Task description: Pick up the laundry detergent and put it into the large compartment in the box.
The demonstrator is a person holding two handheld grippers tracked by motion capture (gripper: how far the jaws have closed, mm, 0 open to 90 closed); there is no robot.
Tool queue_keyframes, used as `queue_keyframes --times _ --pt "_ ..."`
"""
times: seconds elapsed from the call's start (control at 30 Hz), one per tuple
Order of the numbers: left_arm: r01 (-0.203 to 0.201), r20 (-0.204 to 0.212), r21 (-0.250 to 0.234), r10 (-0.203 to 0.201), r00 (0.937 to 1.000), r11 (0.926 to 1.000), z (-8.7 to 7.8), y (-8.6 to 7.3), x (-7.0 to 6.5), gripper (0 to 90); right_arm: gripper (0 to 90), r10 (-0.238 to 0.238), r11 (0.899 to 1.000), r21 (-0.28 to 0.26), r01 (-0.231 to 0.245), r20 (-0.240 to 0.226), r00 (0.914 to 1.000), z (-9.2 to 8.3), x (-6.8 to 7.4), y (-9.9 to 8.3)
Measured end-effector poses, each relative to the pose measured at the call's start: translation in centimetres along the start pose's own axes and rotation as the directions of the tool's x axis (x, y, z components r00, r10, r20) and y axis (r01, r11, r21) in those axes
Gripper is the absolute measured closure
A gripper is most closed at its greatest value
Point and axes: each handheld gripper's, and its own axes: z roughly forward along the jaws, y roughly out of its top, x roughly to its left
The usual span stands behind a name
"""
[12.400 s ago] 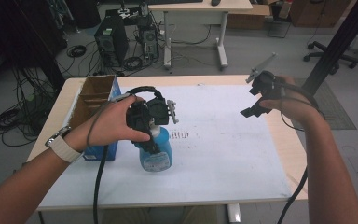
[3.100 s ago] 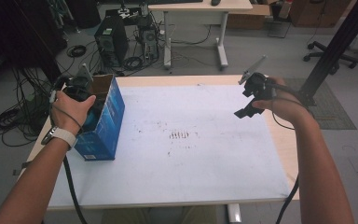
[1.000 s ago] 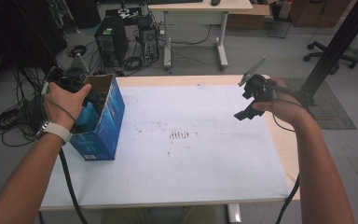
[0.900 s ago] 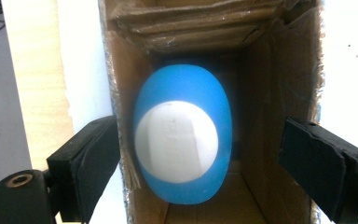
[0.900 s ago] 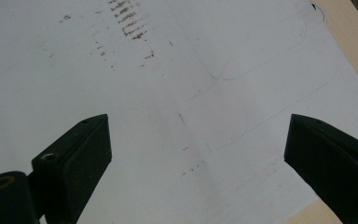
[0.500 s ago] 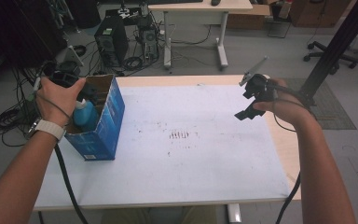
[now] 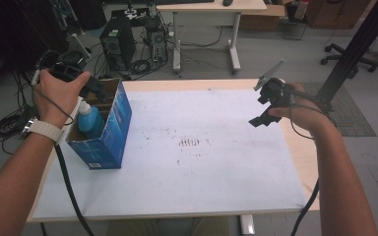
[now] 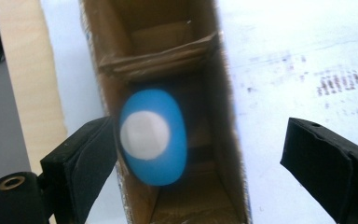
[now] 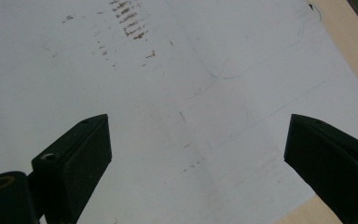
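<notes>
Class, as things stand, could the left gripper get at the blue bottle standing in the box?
Probably yes. The left gripper hangs right above the box with jaws wide apart, the bottle stands capped below them, and the box top is open.

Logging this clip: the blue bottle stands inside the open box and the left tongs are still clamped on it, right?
Not quite. The left gripper view shows the left tongs open above the blue bottle, which does stand in the box, jaws apart and gripping nothing.

The right hand-held gripper (image 9: 198,154) hangs with both black jaws spread wide apart above a white sheet (image 9: 177,93) marked with brown smudges (image 9: 128,21), tan worktop (image 9: 349,51) showing beyond its edge.
</notes>
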Motion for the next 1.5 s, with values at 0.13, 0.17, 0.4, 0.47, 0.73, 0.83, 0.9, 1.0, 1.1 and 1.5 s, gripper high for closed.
queue_keyframes --times 0.13,0.17,0.4,0.47,0.73,0.83,0.9,1.0,1.1,1.5 --pt "-0.039 0.013 -0.027 0.039 0.9991 0.9989 -1.0 0.1 -0.5 10.4 7.5 -0.002 1.0 0.0 0.002 0.0 1.0 0.0 0.0 0.0" --pt "-0.047 0.014 -0.031 0.048 0.9988 0.9984 -1.2 0.1 -0.7 10.3 7.5 0.0 1.0 0.0 0.0 0.0 1.0 0.0 0.0 0.0" --pt "-0.096 0.031 -0.053 0.098 0.9947 0.9939 -2.4 0.2 -1.4 10.2 7.5 0.0 1.0 -0.001 0.0 0.001 1.0 0.0 0.0 0.0" --pt "-0.114 0.041 -0.055 0.117 0.9923 0.9919 -2.6 0.2 -1.7 9.9 7.5 0.002 1.0 -0.002 -0.002 0.001 1.0 -0.1 0.0 0.0" --pt "-0.234 0.07 -0.076 0.239 0.9685 0.9693 -3.7 0.1 -3.7 9.2 7.5 0.002 1.0 0.0 -0.002 0.002 1.0 -0.1 0.0 0.0" --pt "-0.301 0.086 -0.081 0.308 0.9475 0.95 -4.2 0.1 -4.7 9.0 7.5 0.003 1.0 0.0 -0.003 0.003 1.0 -0.1 0.0 0.1" --pt "-0.356 0.093 -0.094 0.364 0.9267 0.9297 -4.5 0.0 -5.5 8.9 7.5 0.002 1.0 -0.001 -0.002 0.003 1.0 -0.1 0.0 0.1" --pt "-0.41 0.111 -0.105 0.421 0.9004 0.9058 -4.7 -0.2 -6.4 8.6 7.5 0.001 1.0 -0.001 -0.001 0.003 1.0 -0.2 0.0 0.1" --pt "-0.445 0.114 -0.107 0.456 0.8826 0.8889 -4.9 -0.4 -7.3 8.6 7.5 0.001 1.0 -0.003 -0.001 0.003 1.0 -0.2 0.1 0.1" --pt "-0.586 0.149 -0.123 0.598 0.7871 0.8011 -5.4 -1.3 -9.7 8.6 7.5 0.001 1.0 0.001 -0.001 0.004 1.0 -0.2 0.1 0.1"
